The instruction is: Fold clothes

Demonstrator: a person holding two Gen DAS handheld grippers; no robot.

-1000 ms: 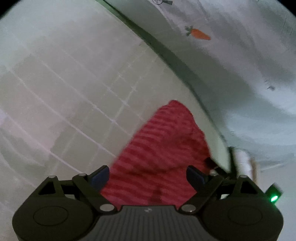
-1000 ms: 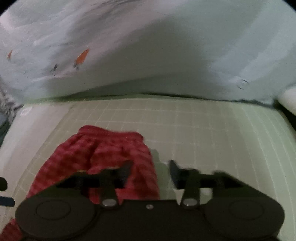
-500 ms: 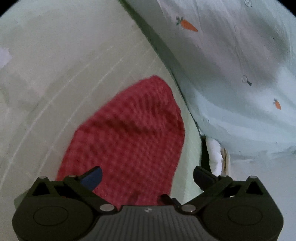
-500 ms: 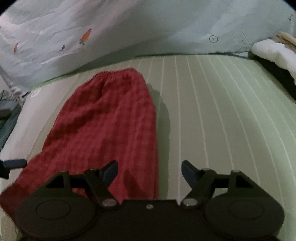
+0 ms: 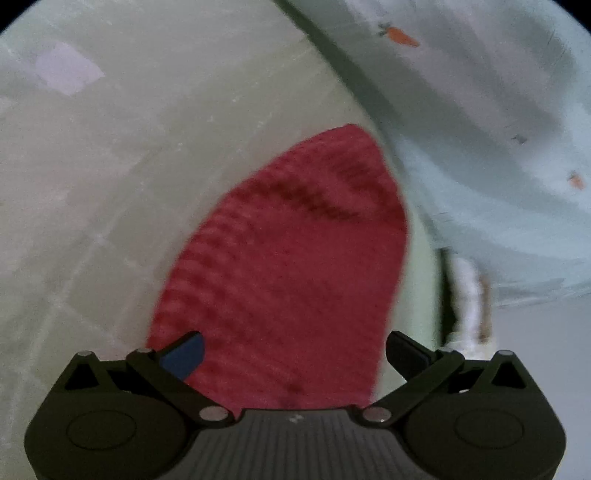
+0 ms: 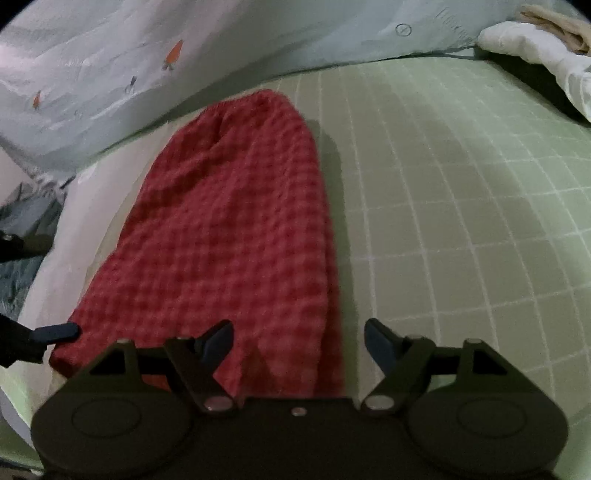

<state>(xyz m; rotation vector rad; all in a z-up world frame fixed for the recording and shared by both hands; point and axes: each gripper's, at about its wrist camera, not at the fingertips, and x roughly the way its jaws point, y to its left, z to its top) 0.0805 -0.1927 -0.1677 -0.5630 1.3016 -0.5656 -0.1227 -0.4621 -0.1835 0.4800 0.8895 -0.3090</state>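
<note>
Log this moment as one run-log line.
garment: red checked cloth flat on green grid mat | left gripper: open, empty | right gripper: open, empty

Surface: a pale green mat (image 6: 461, 192) ruled with a white grid is laid out flat.
Backdrop: a light blue sheet (image 6: 258, 33) printed with small carrots is draped behind.
Corner: white bundled cloth (image 6: 532, 48) is seen.
Light: dim, soft shadows.

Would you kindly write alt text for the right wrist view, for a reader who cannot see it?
A red checked garment lies flat and lengthwise on a pale green grid-lined mat. The right gripper hovers open over its near end, holding nothing. A carrot-print sheet lies beyond the mat, and the left gripper's fingertip shows at the garment's left corner.
</note>
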